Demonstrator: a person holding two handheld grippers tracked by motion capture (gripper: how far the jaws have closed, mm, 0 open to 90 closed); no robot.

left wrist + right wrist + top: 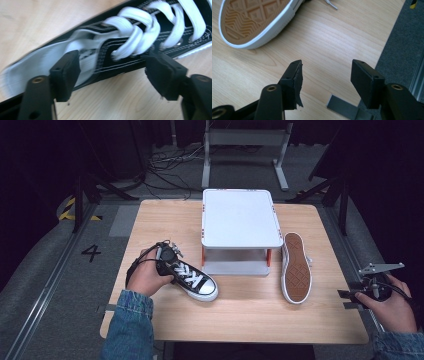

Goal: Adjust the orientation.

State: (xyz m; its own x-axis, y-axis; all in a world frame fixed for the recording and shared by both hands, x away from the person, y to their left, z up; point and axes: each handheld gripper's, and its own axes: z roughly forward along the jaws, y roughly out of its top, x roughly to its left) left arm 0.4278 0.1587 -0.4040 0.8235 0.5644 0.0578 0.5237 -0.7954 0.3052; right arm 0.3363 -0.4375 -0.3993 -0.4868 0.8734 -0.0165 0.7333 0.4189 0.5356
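Looking down from the high view, the black canvas low-top sneaker with white laces and white rubber toe cap (192, 281) stands upright on the pale wooden bench (240, 317), left of centre in the frame, toe toward the lower right. The left tongs (169, 257) sit at its heel end, in the left hand (147, 277). Its mate, a second sneaker lying with its tan rubber sole showing (296, 267), rests right of centre, just beside the white two-tier plastic stand (241, 217). The right tongs (350, 295) hover at the bench's lower right edge, well apart from both shoes.

In the left gripper view, the left tongs (112, 72) stand wide, pads on either side of the laced upper (130, 57) without pressing it. The canvas looks soft and will likely fold under a pinch, and the laces are loose and slippery, so the stitched eyelet band or the stiffer heel collar seems the surer hold. The shoe should be light.

In the right gripper view, the right tongs (325, 75) are open on nothing, above bare wood, with the tan sole (252, 17) at the upper left. That rubber rim looks firm and grippy, a fair place to take hold.
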